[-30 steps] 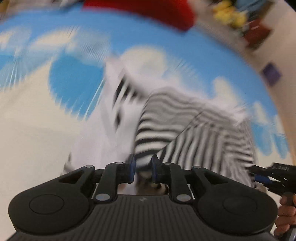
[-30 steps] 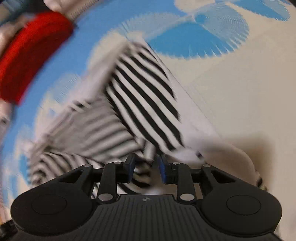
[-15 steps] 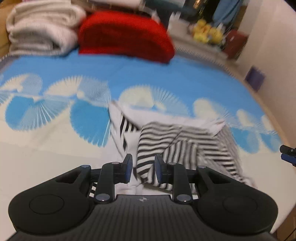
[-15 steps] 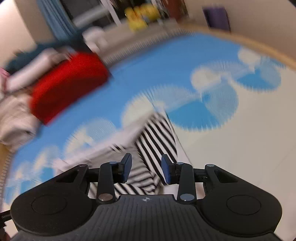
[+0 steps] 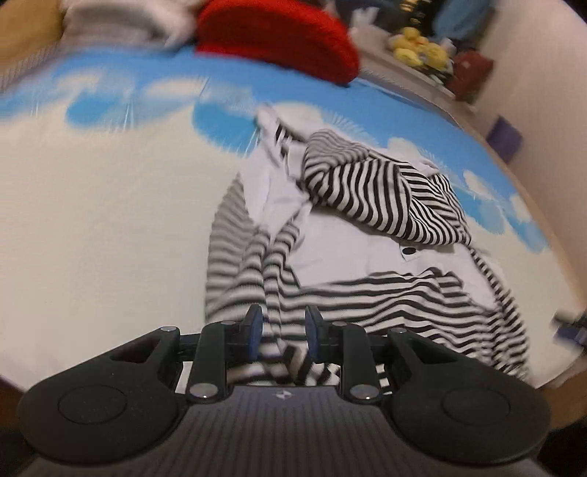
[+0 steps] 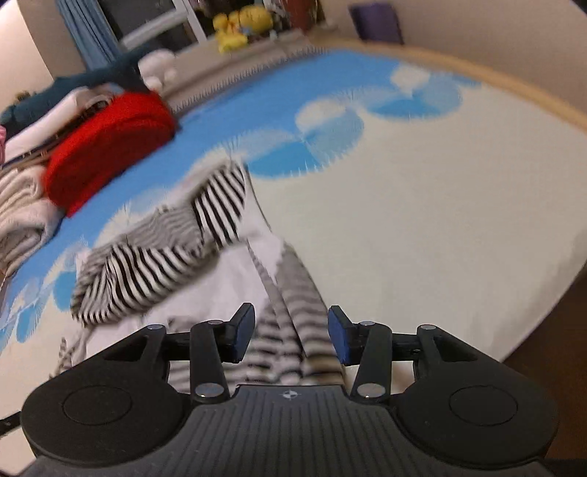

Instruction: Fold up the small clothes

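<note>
Since the blue-and-cream patterned bed sheet [image 5: 110,220] is flat, the crumpled black-and-white striped cotton top [image 5: 367,227] lying on it drags easily: light, limp, no stiffness. Left claw [image 5: 281,332] and right claw [image 6: 290,335] both parted, ungripped, straddling the near hem. Pinch hem corners.

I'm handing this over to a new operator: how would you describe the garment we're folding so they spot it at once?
Find the bed covered by a cream sheet with blue fan shapes. Near its front edge, ahead of both open grippers, lies a crumpled black-and-white striped garment with white panels. It is the only striped item; the bulky red folded blanket and pale folded towels sit far behind.
</note>
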Tool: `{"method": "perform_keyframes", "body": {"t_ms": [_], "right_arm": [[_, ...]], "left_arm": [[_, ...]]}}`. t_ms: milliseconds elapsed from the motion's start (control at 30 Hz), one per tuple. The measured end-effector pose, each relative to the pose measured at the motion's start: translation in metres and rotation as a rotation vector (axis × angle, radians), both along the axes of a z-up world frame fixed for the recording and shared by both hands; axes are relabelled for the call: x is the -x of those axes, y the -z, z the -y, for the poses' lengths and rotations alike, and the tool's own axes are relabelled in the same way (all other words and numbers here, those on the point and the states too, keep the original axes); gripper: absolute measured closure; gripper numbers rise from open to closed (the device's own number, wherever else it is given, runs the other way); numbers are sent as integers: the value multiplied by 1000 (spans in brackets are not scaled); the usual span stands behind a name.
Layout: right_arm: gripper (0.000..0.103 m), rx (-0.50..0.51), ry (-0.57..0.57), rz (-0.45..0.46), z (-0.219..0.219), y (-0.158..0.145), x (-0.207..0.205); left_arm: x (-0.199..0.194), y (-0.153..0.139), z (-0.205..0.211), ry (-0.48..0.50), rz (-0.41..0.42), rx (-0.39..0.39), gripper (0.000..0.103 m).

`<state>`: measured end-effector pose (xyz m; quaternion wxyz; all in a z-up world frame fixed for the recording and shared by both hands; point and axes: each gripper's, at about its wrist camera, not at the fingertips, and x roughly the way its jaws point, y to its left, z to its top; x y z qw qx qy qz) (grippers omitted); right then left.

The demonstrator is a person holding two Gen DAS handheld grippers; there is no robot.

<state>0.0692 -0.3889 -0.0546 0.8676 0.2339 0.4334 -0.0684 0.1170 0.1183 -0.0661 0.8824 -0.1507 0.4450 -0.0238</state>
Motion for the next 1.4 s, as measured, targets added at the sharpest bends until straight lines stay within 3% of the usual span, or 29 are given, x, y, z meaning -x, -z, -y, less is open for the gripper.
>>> {"method": "perform_keyframes", "body": {"t_ms": [100,133,233,267,367,600,700,867,933,1100,1400], "right_arm": [[57,56,-8,-50,2,13,1],[57,52,-22,-67,3,17,1],[56,-2,-53,-120,3,34,-2],[56,-17,-59,-140,2,39,-4],[55,-46,-47,-181,-2,51,-9],[48,-91,-28,-255,-11,70,-15],[45,-59,-50,-281,-20,77,-18],[44,7,-97,-272,-33,76,-18],[48,4,-100,-270,-32,76,-17],[70,-6,-99,-257,-30,74,-15],[69,-8,-122,-259,-32,74,-12]], "left_arm": [[-8,8,-13,-45,-41,57,74],[-11,11,-17,-61,-56,72,70],[-15,28,-29,-95,-129,138,41],[-16,35,-31,-102,-156,161,35],[-20,48,-31,-117,-214,178,31],[-23,60,-26,-144,-234,150,31],[-22,64,-23,-137,-246,128,33],[-19,67,-17,-106,-247,76,47],[-19,66,-14,-96,-242,63,49],[-18,66,-14,-95,-246,58,49],[-15,65,-16,-87,-256,62,49]]}}
